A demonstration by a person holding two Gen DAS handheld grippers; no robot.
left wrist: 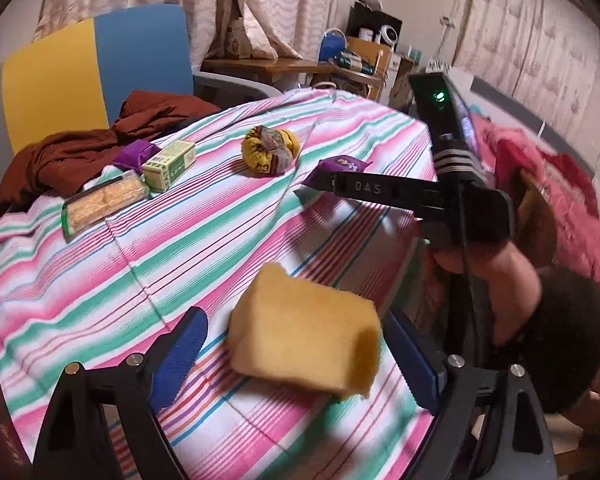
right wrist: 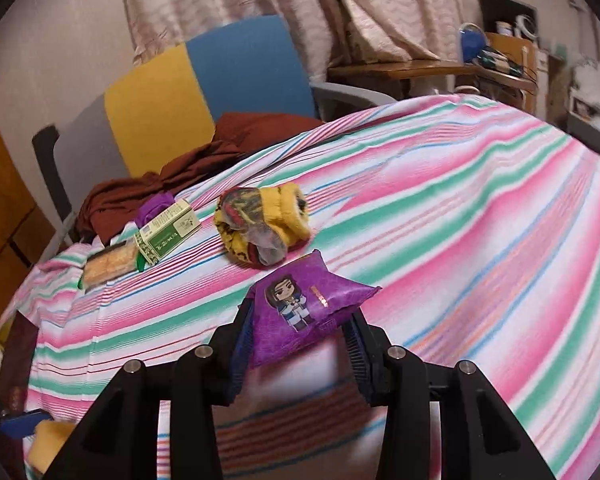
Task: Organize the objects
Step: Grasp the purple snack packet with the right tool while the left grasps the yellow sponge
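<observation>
Right wrist view: purple snack packet (right wrist: 304, 304) pinched between the right gripper (right wrist: 300, 340) pads, lifted over the striped cloth (right wrist: 480, 220). Yellow rolled socks (right wrist: 264, 224) sit just beyond at 11 o'clock, green box (right wrist: 166, 230) farther at 10. Left wrist view: left gripper (left wrist: 296, 356) spread wide, yellow sponge (left wrist: 304, 344) between its pads, contact unclear. Cracker pack (left wrist: 104, 200) at 10 o'clock.

The striped cloth (left wrist: 100, 280) bears a sponge (left wrist: 304, 344), box (left wrist: 169, 165), and cracker pack (left wrist: 104, 200).
</observation>
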